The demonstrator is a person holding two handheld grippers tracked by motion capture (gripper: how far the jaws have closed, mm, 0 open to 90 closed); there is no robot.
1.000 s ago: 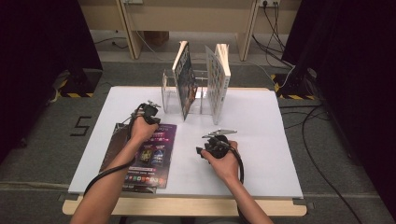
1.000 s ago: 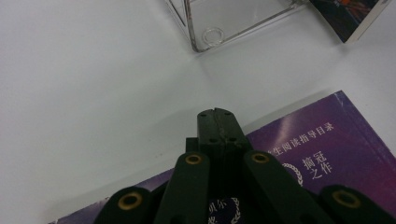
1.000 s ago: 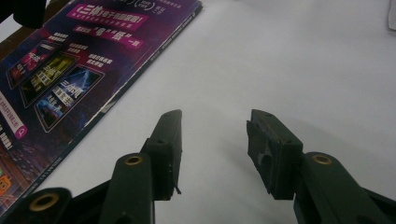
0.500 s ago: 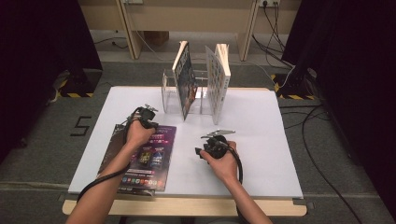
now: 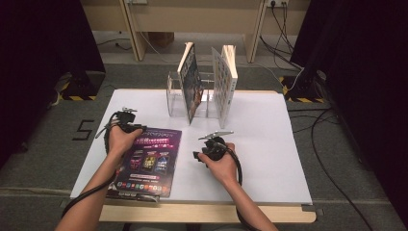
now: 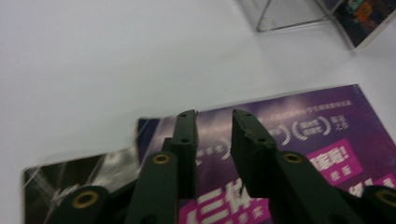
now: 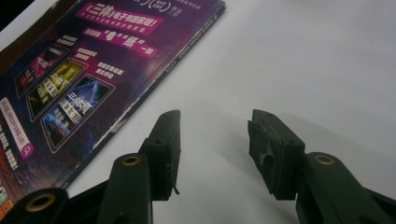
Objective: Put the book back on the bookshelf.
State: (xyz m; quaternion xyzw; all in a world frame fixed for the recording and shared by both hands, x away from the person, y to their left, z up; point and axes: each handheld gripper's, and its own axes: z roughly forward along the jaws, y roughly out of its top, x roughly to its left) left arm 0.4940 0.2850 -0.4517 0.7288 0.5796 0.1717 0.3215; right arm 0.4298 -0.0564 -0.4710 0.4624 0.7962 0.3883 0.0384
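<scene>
The left gripper point(image 5: 126, 120) sits over the far left corner of the purple book point(image 5: 146, 161), which lies flat on the white table point(image 5: 269, 144). Its jaws are a little apart and hold nothing. The right gripper point(image 5: 211, 144) rests beside the book, jaws wide, empty. The left hand point(image 5: 120, 139) has slid nearer since before

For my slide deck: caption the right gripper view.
Open right gripper hovers over the white table beside a flat purple glossy magazine.
</scene>
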